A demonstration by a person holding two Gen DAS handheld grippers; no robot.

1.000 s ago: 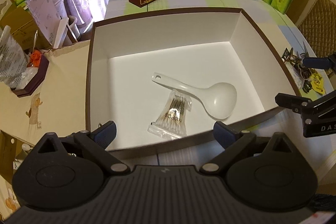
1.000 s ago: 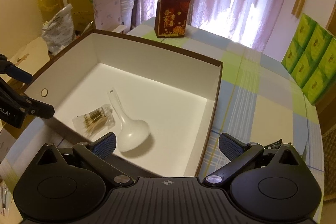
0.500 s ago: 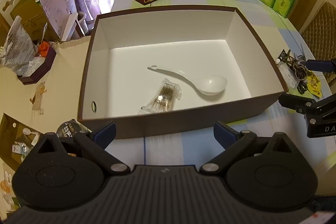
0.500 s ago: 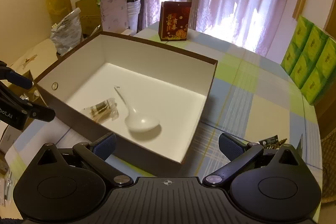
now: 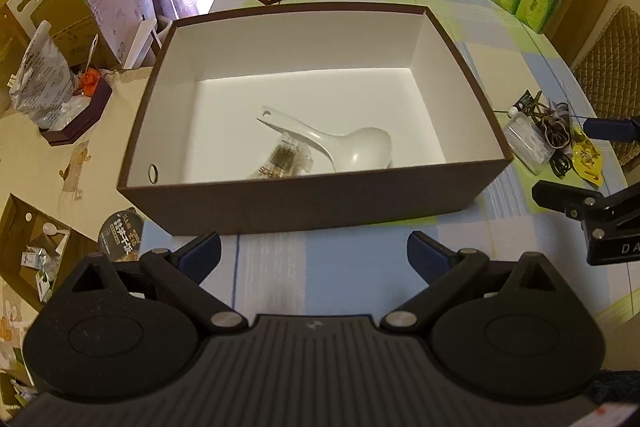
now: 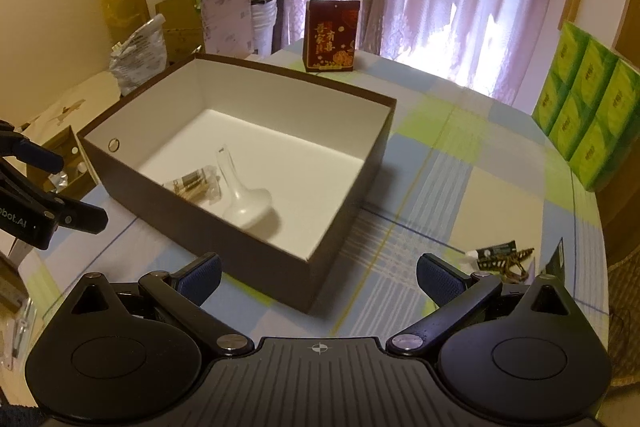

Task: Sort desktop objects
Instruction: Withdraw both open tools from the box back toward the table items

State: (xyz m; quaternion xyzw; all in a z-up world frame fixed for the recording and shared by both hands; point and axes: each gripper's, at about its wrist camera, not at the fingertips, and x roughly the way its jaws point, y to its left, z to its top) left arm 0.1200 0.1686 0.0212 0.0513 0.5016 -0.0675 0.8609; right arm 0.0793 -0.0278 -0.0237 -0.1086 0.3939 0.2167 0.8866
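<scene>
The left tool (image 5: 314, 253) has its two fingers spread wide and holds nothing; it hovers over the checked tabletop (image 5: 340, 259) just short of the near wall of a brown box (image 5: 304, 203). The right tool (image 6: 319, 273) is also spread and empty, above the tabletop near the box's right corner.

The box is open, white inside, and sits on the tabletop. In it lie a white spoon (image 5: 340, 143) and a clear packet (image 5: 284, 159) of swabs, the packet touching the spoon's handle on the left. In the left view the near wall hides the packet's lower edge; the right view shows both from the side, the spoon's bowl nearest the camera.

Only the left view shows the pile (image 5: 548, 139) of small items still out on the tabletop, right of the box: a clear container, dark clips and cords, a yellow sachet. The right view catches just a clip (image 6: 508, 259) and a small tube (image 6: 494, 251) from it, beside the right finger. The left view alone also shows a round snack tub (image 5: 120, 237) off the box's left corner.

Each view shows the other tool at its edge. Both show a red carton (image 6: 332, 37) standing beyond the box, and green tissue packs (image 6: 588, 107) at the far right.
</scene>
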